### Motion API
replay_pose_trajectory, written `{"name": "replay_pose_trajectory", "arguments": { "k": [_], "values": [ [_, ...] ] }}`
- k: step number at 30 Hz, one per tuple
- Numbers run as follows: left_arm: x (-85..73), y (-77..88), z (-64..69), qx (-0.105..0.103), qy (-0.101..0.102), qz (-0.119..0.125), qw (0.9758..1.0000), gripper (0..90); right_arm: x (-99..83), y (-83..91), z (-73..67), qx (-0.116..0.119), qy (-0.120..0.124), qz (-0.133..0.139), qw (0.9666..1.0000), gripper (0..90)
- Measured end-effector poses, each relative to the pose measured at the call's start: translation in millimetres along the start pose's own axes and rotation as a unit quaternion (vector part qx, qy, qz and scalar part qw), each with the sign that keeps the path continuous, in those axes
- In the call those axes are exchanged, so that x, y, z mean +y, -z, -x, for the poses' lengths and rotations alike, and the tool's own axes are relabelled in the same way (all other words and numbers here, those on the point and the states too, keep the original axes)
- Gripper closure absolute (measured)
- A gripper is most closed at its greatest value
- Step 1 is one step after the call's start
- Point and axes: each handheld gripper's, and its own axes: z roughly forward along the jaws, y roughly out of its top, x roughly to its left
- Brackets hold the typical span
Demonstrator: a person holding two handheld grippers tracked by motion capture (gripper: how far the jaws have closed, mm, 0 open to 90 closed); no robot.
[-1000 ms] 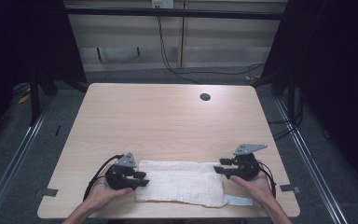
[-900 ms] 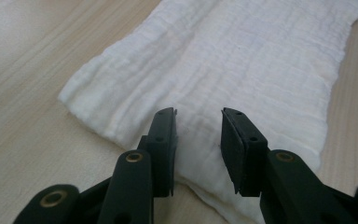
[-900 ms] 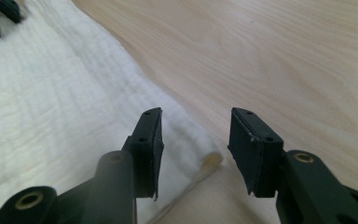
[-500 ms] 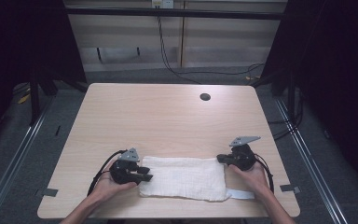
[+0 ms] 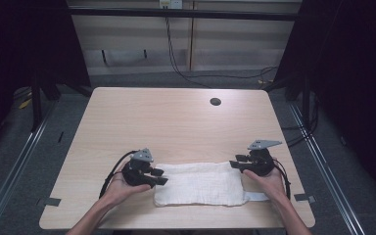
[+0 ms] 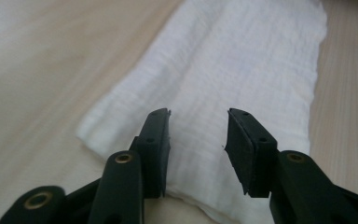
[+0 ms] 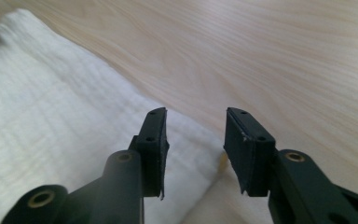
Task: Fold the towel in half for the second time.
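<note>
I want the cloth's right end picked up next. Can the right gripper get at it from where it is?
Probably yes. The right gripper sits at the cloth's right end, fingers apart, having just been opening, with nothing between them and bare table around.

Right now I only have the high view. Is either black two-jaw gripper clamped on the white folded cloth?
Observer: No. In the left gripper view the left gripper has its jaws apart, just opened wider, with the white folded cloth lying flat beneath the gap.
Operator: And the right one?
Observer: The right gripper also stands open, jaws having just parted, nothing pinched. It hangs over the cloth's corner, one pad above fabric, the other above the light wooden table.
Operator: Cloth smooth on the left end?
Observer: Mostly. The left gripper view shows fine crinkles across the weave and a slightly wavy edge, no big fold.
</note>
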Motion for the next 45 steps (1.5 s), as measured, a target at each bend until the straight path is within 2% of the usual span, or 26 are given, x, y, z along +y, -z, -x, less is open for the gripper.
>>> {"name": "replay_pose_trajectory", "arguments": {
  "k": [1,3,5,6,7,8,9,10,12,14,16,18,19,20,25,27,29,31,32,33,37,42,44,45],
  "values": [
    [1.8,1.5,-3.1,0.004,0.004,0.005,1.0,56.4,1.6,4.2,-5.7,0.015,0.002,0.011,0.9998,58.5],
    [4.9,4.1,-10.4,0.018,0.01,0.011,0.9997,56.4,3.5,4.8,-10.7,0.03,-0.001,0.015,0.9995,58.3],
    [9.0,5.8,-24.8,0.036,0.034,0.026,0.9984,56.3,5.6,3.3,-18.3,0.04,0.012,0.011,0.9991,58.3],
    [10.6,6.5,-26.8,0.036,0.039,0.021,0.9983,56.3,7.5,1.8,-23.4,0.048,0.019,0.01,0.9986,58.3],
    [10.6,6.5,-26.8,0.036,0.039,0.021,0.9983,55.7,7.5,1.8,-23.4,0.048,0.019,0.01,0.9986,58.3],
    [14.2,9.6,-25.3,0.053,0.031,0.029,0.9977,55.6,11.0,-0.4,-32.3,0.053,0.03,0.012,0.9981,56.4],
    [14.2,9.6,-25.3,0.053,0.031,0.029,0.9977,55.6,11.0,-0.4,-32.3,0.053,0.03,0.012,0.9981,56.4],
    [16.3,14.0,-23.5,0.048,0.024,0.045,0.9975,55.7,13.9,-2.6,-39.4,0.065,0.034,0.016,0.9972,55.5],
    [18.9,15.0,-24.6,0.055,0.015,0.034,0.9978,55.7,17.0,-5.0,-49.1,0.075,0.042,0.017,0.9961,55.3],
    [18.8,14.8,-28.5,0.05,0.021,0.04,0.9977,55.8,19.4,-7.8,-60.4,0.088,0.055,0.017,0.9944,55.8],
    [14.7,14.6,-30.9,0.052,0.034,0.05,0.9968,55.7,19.6,-9.4,-73.1,0.077,0.064,0.026,0.9946,56.8],
    [10.8,12.9,-29.8,0.057,0.03,0.04,0.9971,55.8,17.9,-14.4,-86.1,0.09,0.073,0.015,0.9932,56.3],
    [10.8,12.9,-29.8,0.057,0.03,0.04,0.9971,55.7,17.9,-14.4,-86.1,0.09,0.073,0.015,0.9932,56.3],
    [8.6,12.8,-30.8,0.055,0.032,0.04,0.9972,55.8,16.2,-18.8,-95.6,0.106,0.083,0.002,0.9909,56.4],
    [7.8,12.2,-34.6,0.063,0.035,0.036,0.9967,55.7,17.5,-29.3,-112.4,0.144,0.086,-0.007,0.9859,58.7],
    [5.9,11.4,-36.1,0.055,0.036,0.036,0.9972,54.1,19.0,-35.4,-120.3,0.153,0.094,-0.015,0.9836,59.6],
    [4.2,10.1,-36.7,0.059,0.034,0.033,0.9971,53.9,21.5,-40.6,-127.7,0.164,0.102,-0.017,0.9811,60.4],
    [3.1,10.5,-37.4,0.054,0.035,0.035,0.9973,53.9,24.9,-44.4,-134.6,0.174,0.107,-0.017,0.9787,60.8],
    [3.1,10.5,-37.4,0.054,0.035,0.035,0.9973,53.8,24.9,-44.4,-134.6,0.174,0.107,-0.017,0.9787,60.8],
    [2.5,11.5,-38.6,0.055,0.038,0.037,0.9971,53.8,28.5,-48.8,-141.5,0.185,0.111,-0.02,0.9763,61.4],
    [1.0,12.5,-40.8,0.057,0.044,0.035,0.9968,53.1,33.8,-58.3,-154.0,0.205,0.117,-0.03,0.9713,60.3],
    [-0.9,11.4,-41.3,0.059,0.044,0.029,0.9969,50.9,42.7,-71.2,-168.9,0.225,0.131,-0.035,0.965,57.6],
    [-1.3,11.2,-41.3,0.059,0.043,0.027,0.997,50.6,45.0,-73.5,-171.5,0.227,0.133,-0.036,0.964,57.2],
    [-1.3,11.1,-41.5,0.059,0.044,0.028,0.9969,50.1,51.1,-77.2,-177.5,0.232,0.14,-0.038,0.9618,57.2]
  ]
}}
